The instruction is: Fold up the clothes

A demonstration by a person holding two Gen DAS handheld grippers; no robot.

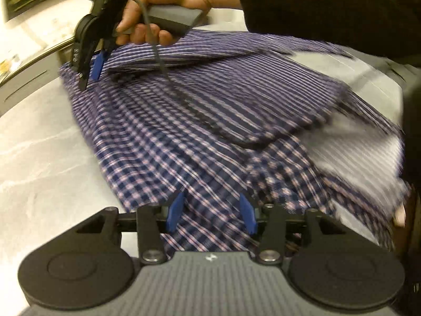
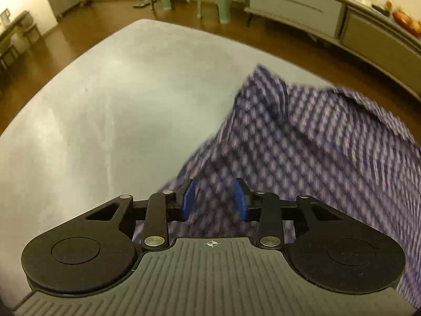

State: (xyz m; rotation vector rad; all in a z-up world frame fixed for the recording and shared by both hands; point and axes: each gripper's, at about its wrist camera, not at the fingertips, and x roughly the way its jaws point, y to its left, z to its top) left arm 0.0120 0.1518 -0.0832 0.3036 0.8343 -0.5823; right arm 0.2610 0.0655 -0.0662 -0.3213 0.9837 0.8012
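surface [image 2: 110,84], grey, mostly bare. checked shirt [image 1: 184,131] spread across it, partly folded, long axis running from the left hand-held gripper [image 1: 211,212] away to the right hand-held gripper [image 1: 90,75]. left jaws part-open, cloth between the pads [image 1: 175,209], no squeeze visible. right jaws part-open over the shirt's far edge; whether they pinch it, cannot tell. each gripper sits at its own end.

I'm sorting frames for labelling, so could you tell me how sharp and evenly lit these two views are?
Left wrist view: the shirt smears on its right side, sharper near the left gripper; warm light, pale sheen on the table. Right wrist view: the shirt is blurred throughout, the right gripper crisp; fisheye bends the cabinet.
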